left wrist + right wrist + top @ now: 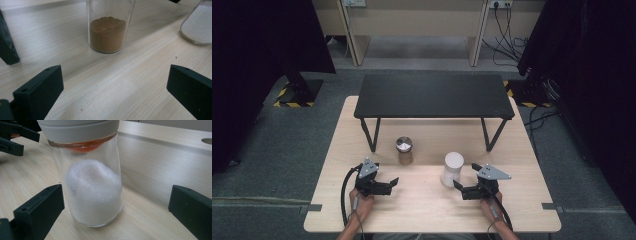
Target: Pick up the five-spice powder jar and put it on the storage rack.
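Facing brown-powder jar (107,32) and white-powder jar (92,195), both grippers' jaws spread, empty.

Two jars stand upright near the middle of the surface (522,200): the jar of powder (404,150) to the left and slightly farther back, the lidded jar (451,169) to its right, well apart. A low bench (434,95) spans the far edge behind them. The left gripper (384,186) and right gripper (463,189) sit toward the near edge, each before one jar.
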Demonstrator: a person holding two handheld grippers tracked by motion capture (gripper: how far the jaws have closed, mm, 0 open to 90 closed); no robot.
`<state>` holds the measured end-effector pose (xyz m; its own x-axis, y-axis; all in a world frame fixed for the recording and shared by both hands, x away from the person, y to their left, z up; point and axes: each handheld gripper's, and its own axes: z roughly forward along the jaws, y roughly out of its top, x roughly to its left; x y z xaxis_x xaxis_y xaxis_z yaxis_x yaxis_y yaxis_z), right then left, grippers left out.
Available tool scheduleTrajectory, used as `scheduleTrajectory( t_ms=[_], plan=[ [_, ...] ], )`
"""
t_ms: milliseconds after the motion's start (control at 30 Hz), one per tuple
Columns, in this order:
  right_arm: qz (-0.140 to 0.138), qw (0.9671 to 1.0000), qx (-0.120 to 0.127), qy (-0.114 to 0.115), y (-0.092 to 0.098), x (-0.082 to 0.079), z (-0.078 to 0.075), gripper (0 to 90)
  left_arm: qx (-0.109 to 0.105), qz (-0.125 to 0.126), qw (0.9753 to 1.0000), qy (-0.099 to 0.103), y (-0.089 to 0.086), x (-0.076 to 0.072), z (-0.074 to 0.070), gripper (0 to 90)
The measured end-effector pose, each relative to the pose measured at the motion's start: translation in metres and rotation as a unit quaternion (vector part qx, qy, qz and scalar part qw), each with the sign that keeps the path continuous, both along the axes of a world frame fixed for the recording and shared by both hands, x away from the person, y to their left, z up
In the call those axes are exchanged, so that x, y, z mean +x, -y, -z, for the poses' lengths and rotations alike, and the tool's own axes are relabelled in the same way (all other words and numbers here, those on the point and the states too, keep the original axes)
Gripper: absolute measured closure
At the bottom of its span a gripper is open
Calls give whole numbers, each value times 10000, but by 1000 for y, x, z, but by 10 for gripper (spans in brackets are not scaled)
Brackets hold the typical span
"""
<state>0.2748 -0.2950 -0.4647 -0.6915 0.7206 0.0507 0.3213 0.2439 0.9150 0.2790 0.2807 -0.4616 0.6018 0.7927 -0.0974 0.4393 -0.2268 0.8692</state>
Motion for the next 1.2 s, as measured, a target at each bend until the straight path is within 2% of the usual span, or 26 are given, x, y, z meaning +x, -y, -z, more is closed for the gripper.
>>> scheduleTrajectory(
  t_ms=[733, 1200],
  plan=[
    [-50, 10000, -8, 6, 0, 0, 0, 4, -15, 2, 10000, -2, 0, 0, 0, 0],
    [-86, 10000, -17, 21, 1, 0, 0, 5, -126, 33, 9999, 16, -3, 0, 2, 1]
  ],
)
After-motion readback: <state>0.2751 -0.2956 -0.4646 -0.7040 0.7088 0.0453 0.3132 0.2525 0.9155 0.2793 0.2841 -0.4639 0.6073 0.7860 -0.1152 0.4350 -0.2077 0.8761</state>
